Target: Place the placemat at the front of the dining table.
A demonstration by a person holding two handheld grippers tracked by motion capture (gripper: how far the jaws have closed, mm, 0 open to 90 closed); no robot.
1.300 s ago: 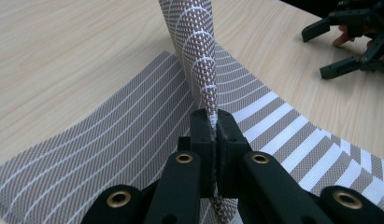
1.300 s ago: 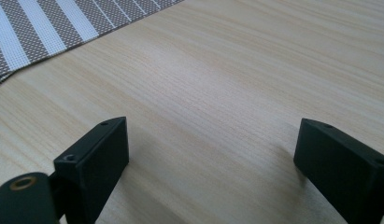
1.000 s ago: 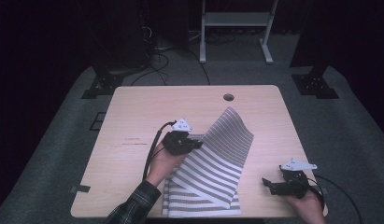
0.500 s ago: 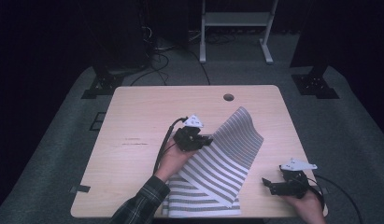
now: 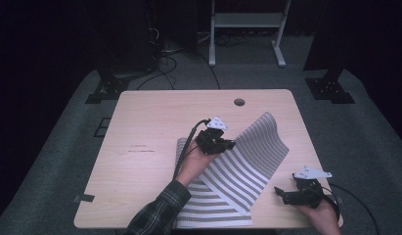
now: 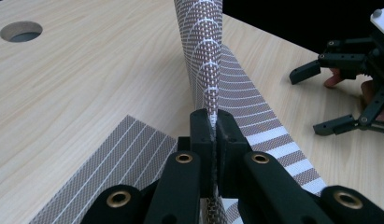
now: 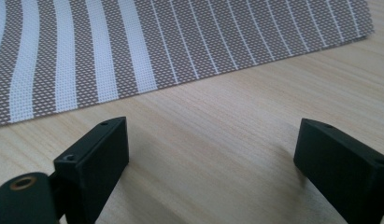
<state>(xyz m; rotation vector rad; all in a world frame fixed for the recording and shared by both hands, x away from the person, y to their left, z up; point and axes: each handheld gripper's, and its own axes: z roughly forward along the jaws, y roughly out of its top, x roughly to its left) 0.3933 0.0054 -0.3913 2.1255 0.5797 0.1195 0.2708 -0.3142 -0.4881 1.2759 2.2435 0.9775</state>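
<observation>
One striped woven placemat (image 5: 228,181) lies toward the near right part of the wooden table (image 5: 154,122), its near edge close to the table's near edge. Its left portion is lifted and carried over to the right, so the mat stands up in a curved fold whose top points to the far right corner. The left gripper (image 5: 223,143) has its jaws pinched tight on the mat's edge — in the left gripper view the mesh (image 6: 206,56) rises straight up from between the closed pads. Compared with a second ago, that gripper and the raised flap have travelled to the right across the table, and more of the mat's underside now faces up; the fold looks about half carried over, with the flap not yet laid down on the right half.

The right gripper (image 5: 286,193) rests near the table's near right corner, jaws spread wide and holding nothing, just beside the mat's right edge (image 7: 180,51) and unmoved over that second.

By count: one placemat, two grippers, one round cable hole (image 5: 239,102) near the far edge — nothing else on the table.
</observation>
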